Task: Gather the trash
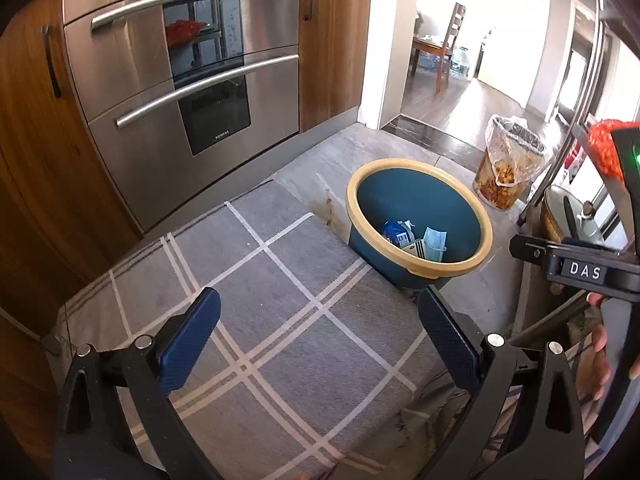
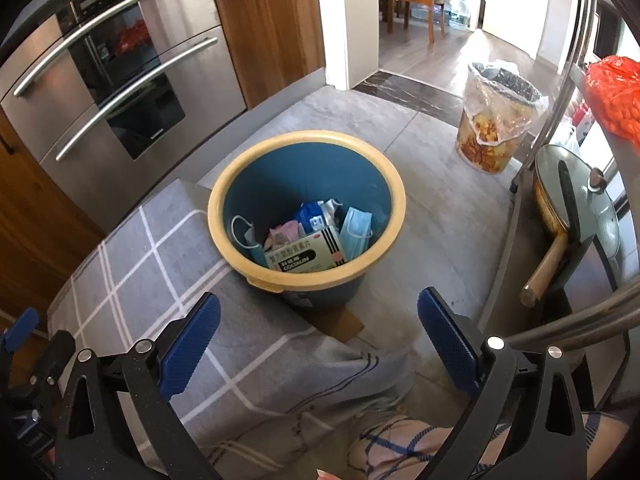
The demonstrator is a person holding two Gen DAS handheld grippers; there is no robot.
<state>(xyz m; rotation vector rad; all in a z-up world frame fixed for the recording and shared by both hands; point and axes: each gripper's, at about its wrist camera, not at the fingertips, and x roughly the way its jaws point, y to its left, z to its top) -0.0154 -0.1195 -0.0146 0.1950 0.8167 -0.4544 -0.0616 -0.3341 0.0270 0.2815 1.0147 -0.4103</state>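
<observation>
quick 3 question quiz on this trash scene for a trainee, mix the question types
1. True or false: the right gripper holds a face mask.
2. The blue bin has a rim of which colour? A) red B) cream C) black
3. Name one item lying inside the blue bin.

Key
1. False: its jaws are open and empty, as are the left gripper's.
2. B
3. Any of: the medicine box, a blue face mask, the blue wrapper.
</observation>
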